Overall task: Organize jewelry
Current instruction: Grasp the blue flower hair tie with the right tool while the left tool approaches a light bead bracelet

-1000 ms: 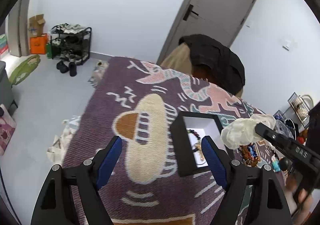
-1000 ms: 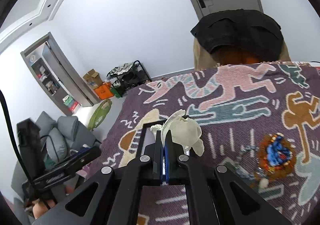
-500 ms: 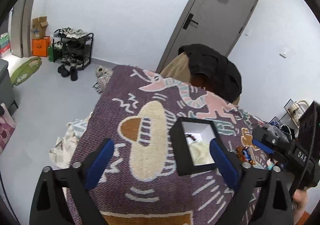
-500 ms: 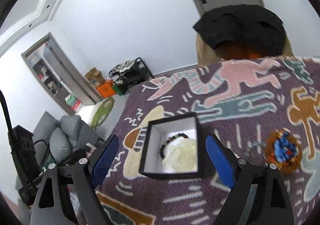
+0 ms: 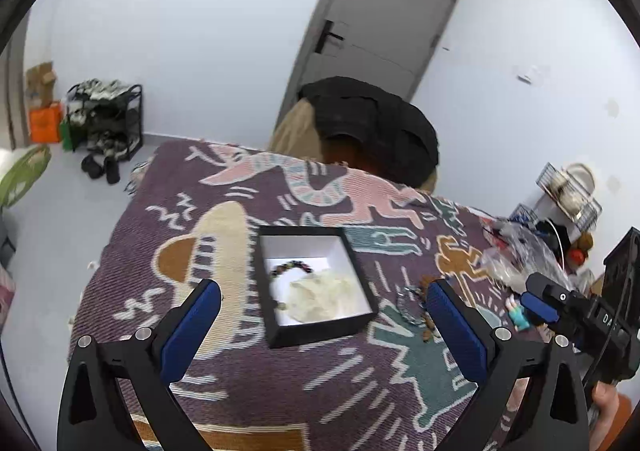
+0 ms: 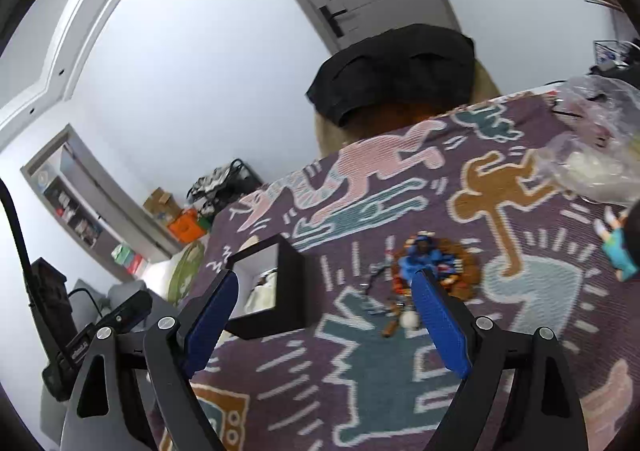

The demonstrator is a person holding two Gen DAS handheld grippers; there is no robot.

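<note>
Bead bracelet (image 5: 291,266), perhaps partly hidden under cream flower (image 5: 320,297); both hand-held grippers spread.

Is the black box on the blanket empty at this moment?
No: in the left wrist view the black box holds a dark beaded bracelet and a cream fabric flower on its white lining.

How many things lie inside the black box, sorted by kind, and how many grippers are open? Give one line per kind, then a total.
Beaded bracelet in the black box: 1
Cream fabric flower in the box: 1
Open grippers, left gripper and right gripper: 2
Total: 4
</note>
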